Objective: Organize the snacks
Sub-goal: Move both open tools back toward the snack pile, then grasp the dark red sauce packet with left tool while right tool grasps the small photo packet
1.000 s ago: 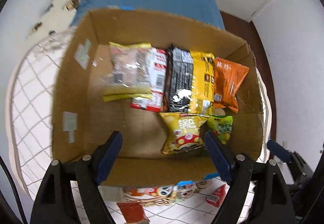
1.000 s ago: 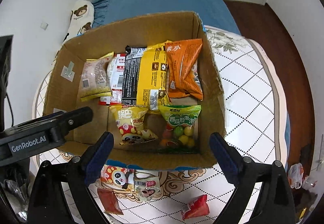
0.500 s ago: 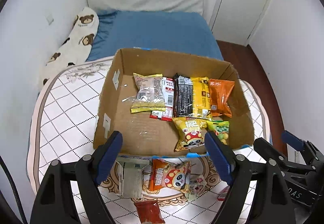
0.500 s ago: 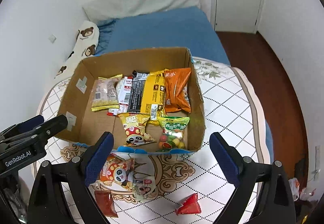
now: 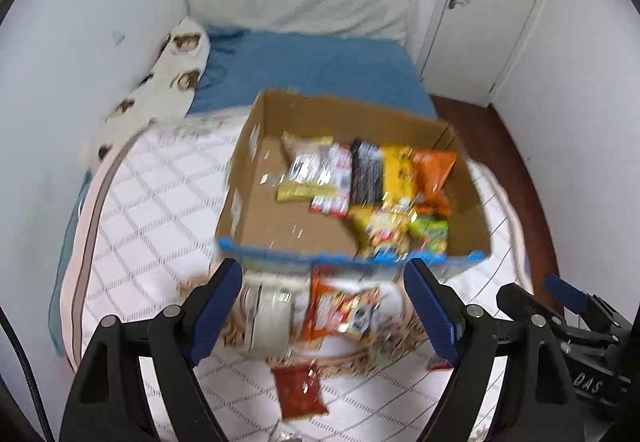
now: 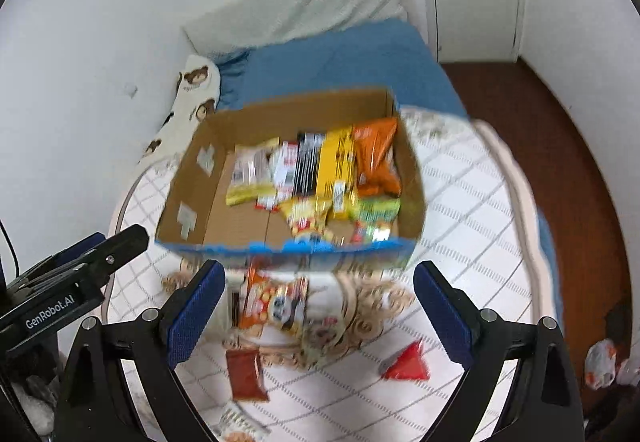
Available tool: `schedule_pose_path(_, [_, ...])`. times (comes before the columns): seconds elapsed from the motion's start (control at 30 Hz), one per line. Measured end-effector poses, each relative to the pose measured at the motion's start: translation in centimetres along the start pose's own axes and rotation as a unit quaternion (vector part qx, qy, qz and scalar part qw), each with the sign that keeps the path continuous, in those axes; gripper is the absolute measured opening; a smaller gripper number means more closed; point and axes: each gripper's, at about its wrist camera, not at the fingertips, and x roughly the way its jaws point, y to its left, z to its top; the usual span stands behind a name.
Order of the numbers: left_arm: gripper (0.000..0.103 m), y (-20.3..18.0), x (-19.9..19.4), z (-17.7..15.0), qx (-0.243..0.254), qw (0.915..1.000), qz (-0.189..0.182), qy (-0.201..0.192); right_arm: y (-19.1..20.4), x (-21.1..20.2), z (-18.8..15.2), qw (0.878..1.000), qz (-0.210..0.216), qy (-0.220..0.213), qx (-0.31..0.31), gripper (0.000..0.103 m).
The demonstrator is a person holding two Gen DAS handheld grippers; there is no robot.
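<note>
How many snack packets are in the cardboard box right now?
7 in the box. Back row, left to right: clear packet, red-white packet, black packet, yellow packet, orange packet. Front: panda packet, green packet. Blur may hide more.

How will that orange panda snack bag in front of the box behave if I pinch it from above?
The orange panda bag looks like a puffed, glossy foil pouch lying flat on the quilt, so it is probably light and floppy, crumpling under the pads. The shiny film may slip; gripping a sealed edge seems safer. It overlaps neighbouring packets, which might drag along.
</note>
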Motion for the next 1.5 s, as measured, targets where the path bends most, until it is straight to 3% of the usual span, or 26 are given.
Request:
schedule_pose_path(0.07, [0.083,0.7,1.7,-1.7,-0.003,0.9995,0.016,0.028,-0.6,2.4,-1.4,0.999,0.017,0.034,0.013,0.097])
schedule_pose_path(0.2, [0.083,2.6,7.0,-6.2,-0.027,0.9916,0.027,0.124,-1.4,7.4,-3.9,0.995,0.029,0.089,0.019,0.097])
schedule_pose_path(0.27, [0.083,3.2,10.0,-9.0,-0.037,0.9829,0.021,0.179,-1.6,9.5,-5.0,0.994,0.023,0.106,0.014,0.097])
schedule_pose_path(0.4, [0.083,3.3,15.5,-13.7,-0.065,0.9573,-0.005,0.282,-2.3,13.2,-6.5,0.989,0.021,0.144,0.017,0.077])
schedule_pose_path(0.53, [0.083,3.2,19.2,-15.9,-0.086,0.9415,-0.010,0.326,-2.5,16.1,-7.4,0.985,0.021,0.171,0.013,0.077])
schedule_pose_path(0.6, [0.082,3.2,19.7,-16.1,-0.089,0.9441,-0.003,0.317,-2.5,17.6,-7.9,0.981,0.029,0.190,0.018,0.077])
schedule_pose_path(0.67, [0.072,3.1,19.6,-15.7,-0.088,0.9506,0.007,0.298,-2.5,18.9,-8.3,0.979,0.036,0.200,0.023,0.077])
schedule_pose_path(0.7, [0.059,3.0,19.4,-15.4,-0.083,0.9541,0.013,0.287,-2.5,19.4,-8.4,0.978,0.043,0.202,0.026,0.070])
schedule_pose_path(0.73, [0.052,3.0,19.3,-15.2,-0.078,0.9558,0.016,0.283,-2.5,19.9,-8.7,0.978,0.044,0.200,0.028,0.063])
schedule_pose_path(0.8, [0.052,3.0,19.1,-15.1,-0.076,0.9570,0.016,0.279,-2.3,20.2,-8.9,0.979,0.044,0.196,0.019,0.039])
schedule_pose_path(1.0, [0.052,2.9,17.6,-15.4,-0.067,0.9611,0.023,0.267,-1.4,19.0,-9.5,0.982,0.038,0.187,-0.004,0.039])
schedule_pose_path(1.2, [0.052,2.3,13.9,-14.7,-0.059,0.9688,0.009,0.240,-1.4,15.7,-10.9,0.982,0.064,0.179,0.002,0.039])
schedule_pose_path(1.33, [0.052,0.7,10.0,-12.1,-0.042,0.9793,-0.012,0.198,-1.4,12.9,-10.7,0.982,0.089,0.165,0.015,0.039])
schedule_pose_path(1.5, [0.052,-1.0,5.8,-7.8,-0.031,0.9873,-0.053,0.146,-0.7,8.5,-7.7,0.985,0.123,0.121,0.018,0.039])
